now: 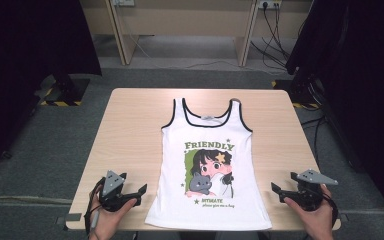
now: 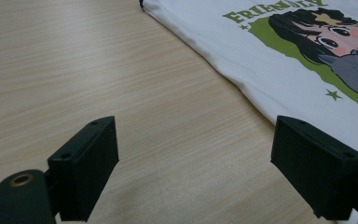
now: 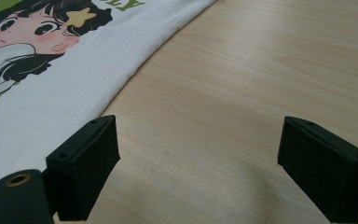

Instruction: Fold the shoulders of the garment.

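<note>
A white tank top (image 1: 207,165) with black trim, the word FRIENDLY and a cartoon print lies flat in the middle of the wooden table (image 1: 130,130), neck toward the far edge. My left gripper (image 1: 141,192) rests near the front edge, just left of the top's hem, jaws wide apart and empty. In the left gripper view the tank top (image 2: 279,60) runs along the right, its edge beside the right jaw. My right gripper (image 1: 276,191) sits right of the hem, open and empty. The tank top (image 3: 51,79) lies to the left in the right gripper view.
Dark curtains (image 1: 35,40) hang at both sides, with stand bases (image 1: 65,90) on the grey floor. Desk legs (image 1: 125,35) and cables (image 1: 275,30) stand beyond the table's far edge. Bare wood (image 1: 280,135) flanks the garment.
</note>
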{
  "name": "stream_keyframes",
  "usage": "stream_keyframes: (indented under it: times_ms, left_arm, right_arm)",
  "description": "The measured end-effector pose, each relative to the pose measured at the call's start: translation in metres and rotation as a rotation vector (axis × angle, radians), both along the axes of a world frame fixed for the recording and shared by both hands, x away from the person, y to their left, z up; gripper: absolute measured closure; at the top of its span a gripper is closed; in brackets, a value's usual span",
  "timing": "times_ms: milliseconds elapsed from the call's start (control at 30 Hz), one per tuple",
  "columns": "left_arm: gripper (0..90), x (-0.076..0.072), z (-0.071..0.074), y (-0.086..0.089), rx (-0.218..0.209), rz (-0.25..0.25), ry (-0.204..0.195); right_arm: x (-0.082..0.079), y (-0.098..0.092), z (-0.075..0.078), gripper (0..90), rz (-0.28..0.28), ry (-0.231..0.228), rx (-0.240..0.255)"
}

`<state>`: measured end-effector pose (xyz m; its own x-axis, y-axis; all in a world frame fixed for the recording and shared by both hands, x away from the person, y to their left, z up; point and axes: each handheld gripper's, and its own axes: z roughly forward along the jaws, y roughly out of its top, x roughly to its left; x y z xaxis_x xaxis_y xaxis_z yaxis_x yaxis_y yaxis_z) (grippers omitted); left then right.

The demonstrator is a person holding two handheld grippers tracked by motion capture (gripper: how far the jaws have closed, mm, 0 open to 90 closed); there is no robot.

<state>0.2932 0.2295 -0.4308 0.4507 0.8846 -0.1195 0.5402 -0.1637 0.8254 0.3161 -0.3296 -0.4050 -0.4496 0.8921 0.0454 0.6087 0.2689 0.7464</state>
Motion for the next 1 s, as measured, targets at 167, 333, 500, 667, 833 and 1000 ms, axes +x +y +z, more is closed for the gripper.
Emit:
stream_keyframes:
  times_ms: [167, 333, 500, 667, 833, 1000]
  left_arm:
    - [13.9, 0.0, 0.0, -0.001, 0.006, -0.002, -0.003]
    - [14.1, 0.001, 0.0, -0.001, 0.006, -0.004, -0.006]
    - [14.2, 0.006, 0.003, -0.003, 0.009, -0.012, -0.013]
    - [14.7, 0.015, 0.004, -0.006, 0.017, -0.026, -0.01]
    - [15.2, 0.026, 0.008, -0.009, 0.027, -0.032, -0.018]
    - [15.3, 0.032, 0.01, -0.007, 0.025, -0.024, -0.021]
  right_arm:
    - [0.0, 0.0, 0.0, 12.9, -0.004, -0.003, 0.0]
    - [0.0, 0.0, 0.001, 12.9, -0.003, -0.008, 0.0]
    - [0.0, 0.0, 0.002, 12.8, -0.006, -0.014, 0.002]
    - [0.001, 0.001, 0.002, 12.7, -0.004, -0.015, 0.003]
    - [0.001, 0.002, 0.002, 12.7, 0.0, -0.021, -0.004]
    - [0.002, 0.0, 0.003, 12.6, -0.007, -0.024, 0.0]
